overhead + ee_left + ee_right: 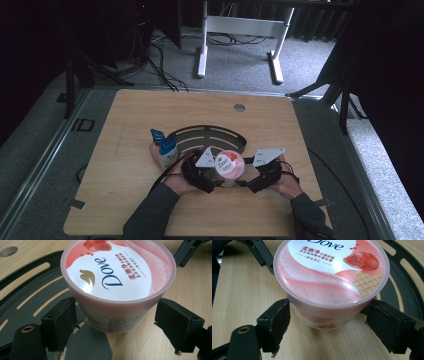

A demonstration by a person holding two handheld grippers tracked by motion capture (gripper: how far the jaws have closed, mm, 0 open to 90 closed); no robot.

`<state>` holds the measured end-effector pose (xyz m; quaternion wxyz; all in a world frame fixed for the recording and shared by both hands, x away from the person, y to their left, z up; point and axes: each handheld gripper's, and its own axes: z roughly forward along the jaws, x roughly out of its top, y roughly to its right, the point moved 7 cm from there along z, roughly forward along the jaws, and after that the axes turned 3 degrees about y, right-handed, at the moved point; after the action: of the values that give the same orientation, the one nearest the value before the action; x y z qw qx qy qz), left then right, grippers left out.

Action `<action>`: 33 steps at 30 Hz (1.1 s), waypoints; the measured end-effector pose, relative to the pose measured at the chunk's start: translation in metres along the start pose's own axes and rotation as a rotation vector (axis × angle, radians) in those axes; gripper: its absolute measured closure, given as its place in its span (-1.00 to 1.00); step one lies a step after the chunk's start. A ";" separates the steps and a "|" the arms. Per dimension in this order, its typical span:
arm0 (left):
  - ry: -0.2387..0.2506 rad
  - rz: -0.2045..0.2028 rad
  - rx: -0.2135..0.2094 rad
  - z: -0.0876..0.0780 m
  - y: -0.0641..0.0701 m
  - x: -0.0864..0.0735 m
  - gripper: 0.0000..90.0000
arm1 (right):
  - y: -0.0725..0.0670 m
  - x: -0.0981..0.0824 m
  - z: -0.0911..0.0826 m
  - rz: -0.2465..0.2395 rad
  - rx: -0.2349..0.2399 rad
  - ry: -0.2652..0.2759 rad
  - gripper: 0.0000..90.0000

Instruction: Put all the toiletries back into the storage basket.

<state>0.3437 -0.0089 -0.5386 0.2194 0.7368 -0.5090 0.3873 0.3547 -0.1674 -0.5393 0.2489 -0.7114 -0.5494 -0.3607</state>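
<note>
Looking down from above, the pink Dove tub [229, 166] stands on the wooden table [125, 200] just in front of the black slotted tray [207, 134], flanked by the left gripper [207, 176] and right gripper [255, 176]. In the left gripper view, both pads sit against the tub [117, 277] under its lid rim, clamping it. The right gripper view shows the tub [329, 280] pinched likewise. Pulling unevenly could tip it, or pop the lid.
</note>
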 end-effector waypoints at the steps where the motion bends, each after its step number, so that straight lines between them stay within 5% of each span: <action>1: -0.002 0.005 0.002 0.000 -0.001 0.001 -0.60 | 0.001 0.001 -0.001 0.000 -0.002 -0.001 -0.57; 33: 0.011 0.003 0.068 0.012 -0.026 0.024 -0.60 | 0.037 0.011 -0.008 -0.015 -0.035 -0.025 -0.57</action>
<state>0.3759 -0.0215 -0.5253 0.1967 0.7409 -0.4953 0.4087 0.3896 -0.1768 -0.5236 0.2270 -0.7160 -0.5514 -0.3630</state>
